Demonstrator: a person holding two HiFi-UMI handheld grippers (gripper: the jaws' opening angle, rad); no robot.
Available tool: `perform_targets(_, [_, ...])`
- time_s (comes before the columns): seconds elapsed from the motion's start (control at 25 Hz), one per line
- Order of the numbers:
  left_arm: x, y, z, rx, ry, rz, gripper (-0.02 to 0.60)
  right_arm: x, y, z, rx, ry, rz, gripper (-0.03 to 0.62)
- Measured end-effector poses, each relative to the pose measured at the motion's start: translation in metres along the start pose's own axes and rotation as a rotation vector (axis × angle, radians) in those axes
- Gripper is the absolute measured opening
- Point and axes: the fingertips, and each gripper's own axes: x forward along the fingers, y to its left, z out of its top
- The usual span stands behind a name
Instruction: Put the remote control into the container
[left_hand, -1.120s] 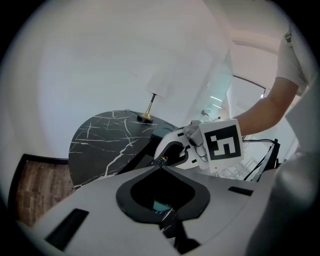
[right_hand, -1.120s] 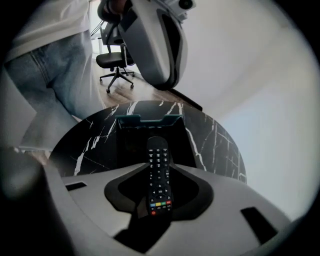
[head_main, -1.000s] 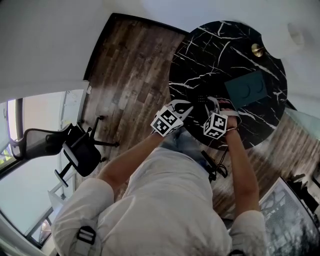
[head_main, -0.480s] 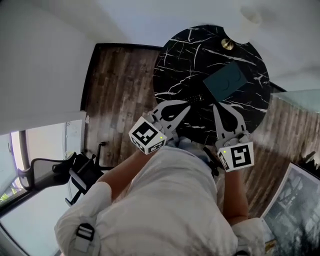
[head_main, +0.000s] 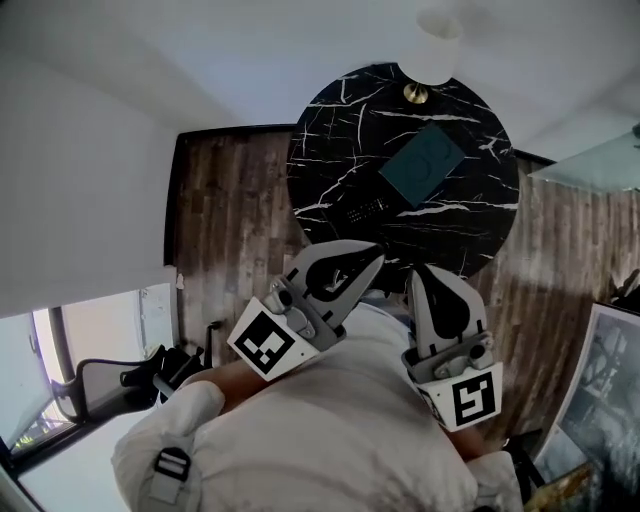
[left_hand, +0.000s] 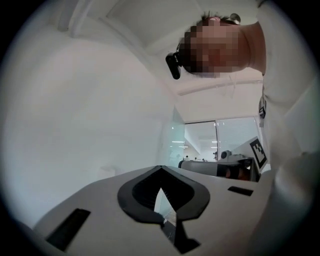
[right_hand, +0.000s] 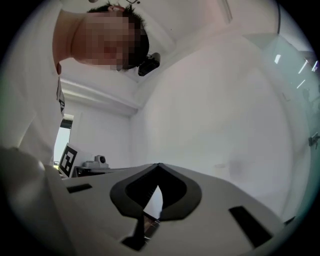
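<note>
Left gripper (head_main: 374, 259), right gripper (head_main: 419, 272) higher, over table (head_main: 335, 165) edge.

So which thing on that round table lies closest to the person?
The slim dark remote control; the teal container sits behind it, the gold disc at the far edge.

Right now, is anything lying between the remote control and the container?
Nothing visible. The remote control and the container lie apart on the black table, with only bare marble top between them.
</note>
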Motion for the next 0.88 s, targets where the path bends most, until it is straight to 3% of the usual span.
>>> perform_targets(0.2, [0.002, -0.023, 0.0, 0.032, 0.019, -0.045, 0.006, -0.009, 0.004, -0.002, 0.017, 0.005, -0.025, 0.008])
perform_targets(0.64, [-0.001, -0.02, -0.006, 0.017, 0.031, -0.024, 0.006, -0.005, 0.005, -0.002, 0.048, 0.01, -0.057, 0.008])
perform_targets(0.88, [-0.006, -0.014, -0.006, 0.001, 0.033, -0.011, 0.006, -0.005, 0.007, -0.007, -0.01, 0.029, -0.033, 0.008])
